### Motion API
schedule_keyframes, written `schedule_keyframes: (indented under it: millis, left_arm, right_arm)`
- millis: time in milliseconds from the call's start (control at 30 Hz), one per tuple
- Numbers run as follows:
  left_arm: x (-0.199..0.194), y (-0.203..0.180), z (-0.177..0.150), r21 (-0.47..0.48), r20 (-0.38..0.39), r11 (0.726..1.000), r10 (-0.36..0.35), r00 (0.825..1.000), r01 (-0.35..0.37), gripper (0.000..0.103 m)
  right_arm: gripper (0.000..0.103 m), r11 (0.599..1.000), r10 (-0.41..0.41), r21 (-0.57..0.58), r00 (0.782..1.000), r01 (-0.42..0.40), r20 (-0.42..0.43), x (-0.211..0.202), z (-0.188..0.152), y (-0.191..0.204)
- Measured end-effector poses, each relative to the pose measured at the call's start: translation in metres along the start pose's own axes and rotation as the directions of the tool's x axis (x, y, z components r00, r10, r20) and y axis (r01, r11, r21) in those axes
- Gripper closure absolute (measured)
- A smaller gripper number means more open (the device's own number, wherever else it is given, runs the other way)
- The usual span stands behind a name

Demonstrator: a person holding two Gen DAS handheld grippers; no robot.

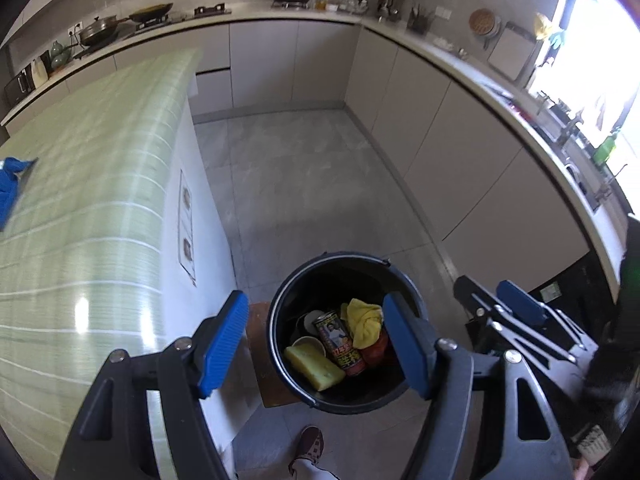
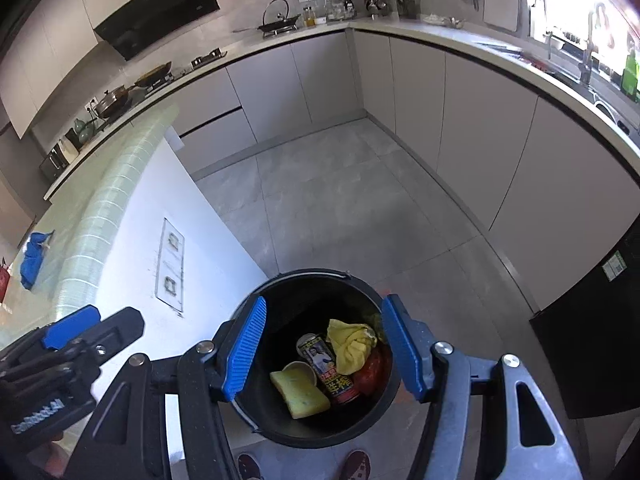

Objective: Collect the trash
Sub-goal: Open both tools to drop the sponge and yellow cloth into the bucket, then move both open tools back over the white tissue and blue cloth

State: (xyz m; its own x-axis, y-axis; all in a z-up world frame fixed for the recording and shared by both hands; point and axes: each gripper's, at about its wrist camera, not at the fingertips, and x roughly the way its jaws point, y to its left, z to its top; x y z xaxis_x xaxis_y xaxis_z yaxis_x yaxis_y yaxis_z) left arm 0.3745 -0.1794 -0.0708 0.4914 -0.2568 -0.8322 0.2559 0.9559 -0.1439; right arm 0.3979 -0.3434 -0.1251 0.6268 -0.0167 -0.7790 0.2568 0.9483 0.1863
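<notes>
Looking down into a kitchen: grey tiled floor [image 2: 340, 208] spread out beyond both grippers, ringed by a long run of pale cabinets [image 2: 472, 112] under a light counter. Off to the left of the left gripper [image 1: 316, 344], a green-striped table top [image 1: 92, 184] with a white side panel, bearing a blue cloth [image 1: 10, 188] near its far left edge. Directly below and ahead of both grippers, standing on the floor, a black bucket [image 2: 288, 292] with a wire handle folded down along its rim. To the right of the right gripper [image 2: 324, 350], a dark appliance [image 2: 592, 344] against the cabinets.

Left gripper held above the bucket, jaws spread apart, nothing between the blue pads [image 1: 224, 344], nothing touched. Right gripper likewise poised over the bucket, jaws parted and empty, blue pads [image 2: 244, 348] framing the bucket's mouth from above. Each gripper visible at the edge of the other's view, side by side and apart.

Inside the bucket, lying together on the bottom: a yellow sponge [image 2: 300, 396] toward the near left, a printed drink can [image 2: 326, 368] on its side in the middle, a crumpled yellow cloth [image 2: 350, 346] toward the right, on top of something red [image 2: 372, 372], and a pale round cup [image 1: 314, 320] partly hidden behind the can and sponge.

Below the bucket, at the bottom edge, the toes of a person's patterned slippers [image 2: 358, 464] on the floor.
</notes>
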Motion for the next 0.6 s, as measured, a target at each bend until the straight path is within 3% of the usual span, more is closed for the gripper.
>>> schedule_keyframes:
  millis: [267,600]
  left_arm:
    - [-0.062,0.063,-0.002,-0.018,0.056,0.999,-0.031,0.998,0.032,0.032]
    - [-0.111,0.197,-0.014,-0.065,0.119,0.998,0.026,0.993,-0.018,0.029]
  right_arm:
    - [0.040,1.000,0.029,0.001,0.998,-0.029,0.060,-0.045,-0.004,0.070]
    - [0.038,0.995,0.094,-0.044,0.987,-0.089,0.131,-0.076,-0.018,0.224]
